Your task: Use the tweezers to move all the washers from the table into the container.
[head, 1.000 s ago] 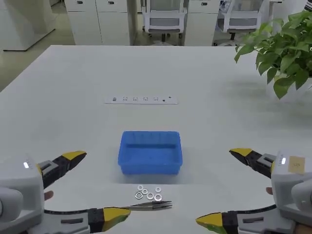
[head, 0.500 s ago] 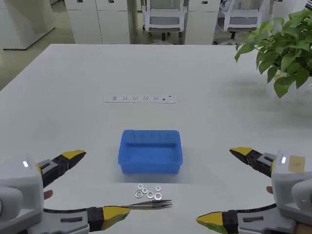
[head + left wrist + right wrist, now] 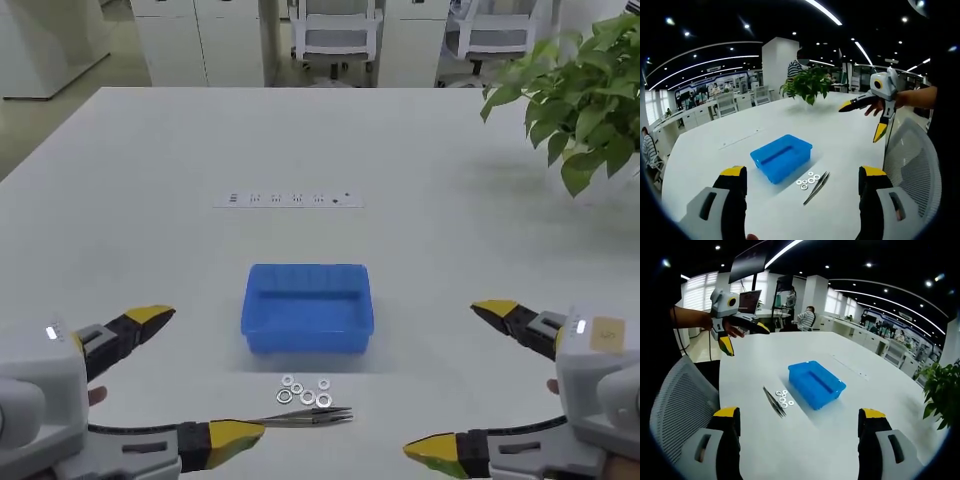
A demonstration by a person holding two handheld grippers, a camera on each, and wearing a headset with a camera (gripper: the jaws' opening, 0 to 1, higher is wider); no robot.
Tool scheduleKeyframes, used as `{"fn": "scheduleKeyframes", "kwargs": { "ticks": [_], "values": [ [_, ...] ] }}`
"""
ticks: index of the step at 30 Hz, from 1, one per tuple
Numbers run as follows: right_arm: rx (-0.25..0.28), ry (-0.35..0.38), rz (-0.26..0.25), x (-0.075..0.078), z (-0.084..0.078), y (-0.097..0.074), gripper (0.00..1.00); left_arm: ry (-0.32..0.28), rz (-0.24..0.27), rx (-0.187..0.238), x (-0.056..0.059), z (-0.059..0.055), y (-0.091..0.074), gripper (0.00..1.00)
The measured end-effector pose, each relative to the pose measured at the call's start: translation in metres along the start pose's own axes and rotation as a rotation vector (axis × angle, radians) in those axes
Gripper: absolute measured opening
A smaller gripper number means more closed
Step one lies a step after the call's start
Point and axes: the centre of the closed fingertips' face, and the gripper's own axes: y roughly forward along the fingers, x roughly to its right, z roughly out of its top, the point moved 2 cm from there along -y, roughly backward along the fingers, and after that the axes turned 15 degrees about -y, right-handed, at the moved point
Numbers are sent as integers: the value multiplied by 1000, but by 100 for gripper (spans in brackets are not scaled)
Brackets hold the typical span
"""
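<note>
A blue container [image 3: 307, 308] stands on the white table, in front of me. Just before it lie several small metal washers [image 3: 305, 393], with the tweezers [image 3: 310, 418] flat beside them on my side. My left gripper [image 3: 198, 376] hovers open to the left of them and my right gripper [image 3: 457, 381] open to the right; both are empty. In the left gripper view the container [image 3: 781, 156], washers [image 3: 808, 180] and tweezers [image 3: 816, 187] lie ahead, the right gripper [image 3: 862, 122] beyond. The right gripper view has the container [image 3: 816, 382], washers [image 3: 782, 397], tweezers [image 3: 774, 401] and left gripper [image 3: 744, 339].
A flush power strip [image 3: 290, 201] sits mid-table behind the container. A leafy plant [image 3: 580, 100] stands at the far right. Office chairs [image 3: 335, 35] line the far edge. A mesh chair back [image 3: 680, 400] is close by me. People sit in the background.
</note>
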Motion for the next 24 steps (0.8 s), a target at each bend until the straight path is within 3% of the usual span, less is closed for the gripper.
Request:
{"fn": "scheduleKeyframes", "kwargs": {
  "ticks": [12, 24],
  "values": [
    [-5, -18, 12, 3, -2, 1, 98, 13, -10, -23, -3, -1, 3, 99],
    [-32, -57, 53, 5, -7, 6, 91, 49, -46, -81, -8, -2, 13, 99]
  ]
}}
